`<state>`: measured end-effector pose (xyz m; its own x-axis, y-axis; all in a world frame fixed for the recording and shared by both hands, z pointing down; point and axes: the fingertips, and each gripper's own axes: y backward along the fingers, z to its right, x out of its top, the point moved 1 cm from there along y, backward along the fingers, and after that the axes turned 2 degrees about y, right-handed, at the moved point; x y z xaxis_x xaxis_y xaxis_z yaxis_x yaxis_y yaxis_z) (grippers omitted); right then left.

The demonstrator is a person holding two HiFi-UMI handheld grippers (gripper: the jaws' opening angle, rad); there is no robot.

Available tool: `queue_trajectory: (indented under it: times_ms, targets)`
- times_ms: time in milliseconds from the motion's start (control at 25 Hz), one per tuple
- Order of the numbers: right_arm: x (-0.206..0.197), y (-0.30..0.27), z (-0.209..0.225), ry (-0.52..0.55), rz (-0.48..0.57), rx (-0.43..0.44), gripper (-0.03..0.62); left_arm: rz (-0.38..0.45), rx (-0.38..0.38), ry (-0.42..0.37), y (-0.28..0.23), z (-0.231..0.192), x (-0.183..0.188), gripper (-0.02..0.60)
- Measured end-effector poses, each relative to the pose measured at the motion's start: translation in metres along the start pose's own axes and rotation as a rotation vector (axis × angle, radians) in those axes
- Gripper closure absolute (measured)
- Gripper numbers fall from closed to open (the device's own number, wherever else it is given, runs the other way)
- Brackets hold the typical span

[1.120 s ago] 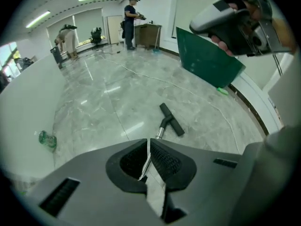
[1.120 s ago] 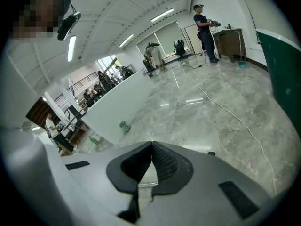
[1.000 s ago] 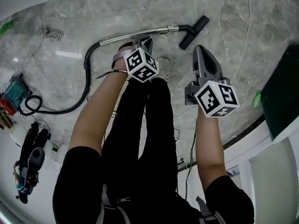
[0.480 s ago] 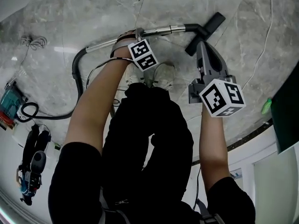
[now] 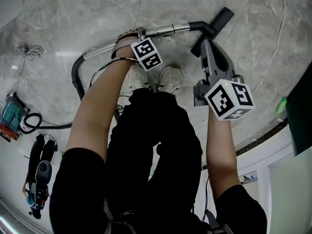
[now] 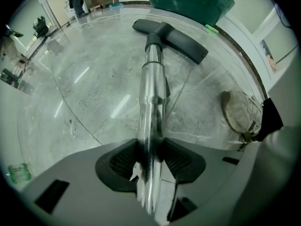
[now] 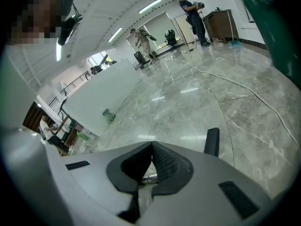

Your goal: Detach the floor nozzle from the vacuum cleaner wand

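Grey marble floor (image 5: 73,13), glossy, pale veins, thin joint lines. Black floor nozzle (image 5: 213,29) flat on it, chrome wand (image 5: 165,31) joined to nozzle and running left, low along floor. Dark hose (image 5: 75,77) curves from wand end to teal vacuum body (image 5: 10,118) at left edge. Small white cord coil (image 5: 28,51) lies apart, upper left. Long white cable (image 5: 278,28) snakes at right. Pale shoes (image 5: 168,78) stand just beside wand.

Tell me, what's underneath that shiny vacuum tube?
Grey marble floor lies under the wand. The strip directly beneath it is hidden by the wand itself, and the floor nozzle covers its own patch.
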<state>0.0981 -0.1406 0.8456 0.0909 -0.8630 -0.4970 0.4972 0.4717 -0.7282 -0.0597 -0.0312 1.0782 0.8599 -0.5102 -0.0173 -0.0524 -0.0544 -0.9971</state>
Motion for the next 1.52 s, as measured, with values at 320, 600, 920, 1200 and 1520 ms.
queue_trajectory:
  times_ms: [320,600,920,1200,1520]
  targets:
    - [-0.008,0.028,-0.009,-0.187,0.000,0.011,0.580,0.095,-0.004,0.003,0.073,0.008,0.005,0.407]
    - [-0.004,0.051,-0.014,-0.517,0.109,-0.074,0.324,0.212,-0.008,0.010,0.160,0.022,0.017,0.407]
    - [0.019,0.058,0.015,-0.750,0.295,-0.276,0.301,0.320,-0.012,-0.034,0.224,0.047,0.036,0.408]
    - [0.037,0.073,0.001,-0.662,0.299,-0.184,0.493,0.347,-0.052,0.009,0.243,0.064,0.039,0.408]
    - [0.049,0.098,-0.029,-0.611,0.310,-0.123,0.493,0.407,-0.019,-0.011,0.271,0.079,0.052,0.408]
